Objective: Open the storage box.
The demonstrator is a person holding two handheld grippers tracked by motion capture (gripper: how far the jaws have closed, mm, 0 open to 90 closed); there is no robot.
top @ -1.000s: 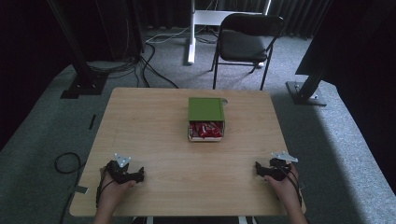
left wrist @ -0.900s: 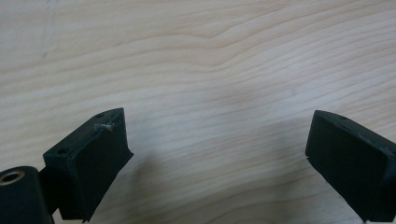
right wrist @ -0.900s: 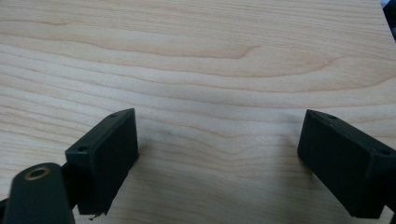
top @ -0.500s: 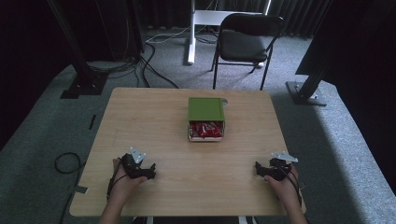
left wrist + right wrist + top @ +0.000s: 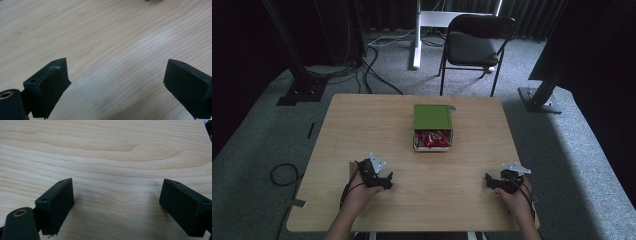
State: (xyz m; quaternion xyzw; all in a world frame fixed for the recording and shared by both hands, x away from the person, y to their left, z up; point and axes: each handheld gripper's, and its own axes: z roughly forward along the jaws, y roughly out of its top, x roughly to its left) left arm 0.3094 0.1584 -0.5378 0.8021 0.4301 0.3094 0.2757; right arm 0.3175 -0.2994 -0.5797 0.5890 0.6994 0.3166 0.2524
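Two forearms enter from below, each hand gripping a hand-held gripper low over the surface (image 5: pixel 362 125). The left hand-held gripper (image 5: pixel 386 181) angles inward, jaws wide apart and empty; the right hand-held gripper (image 5: pixel 488 181) points left, jaws equally spread, holding nothing.

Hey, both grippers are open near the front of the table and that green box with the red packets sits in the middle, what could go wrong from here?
1. The green lid covers only part of the box; a gripper grabbing it may knock it loose.
2. The red packets lie loose at the box's open end, so a push might spill them onto the table.
3. The left gripper and right gripper may crowd each other at one small box.
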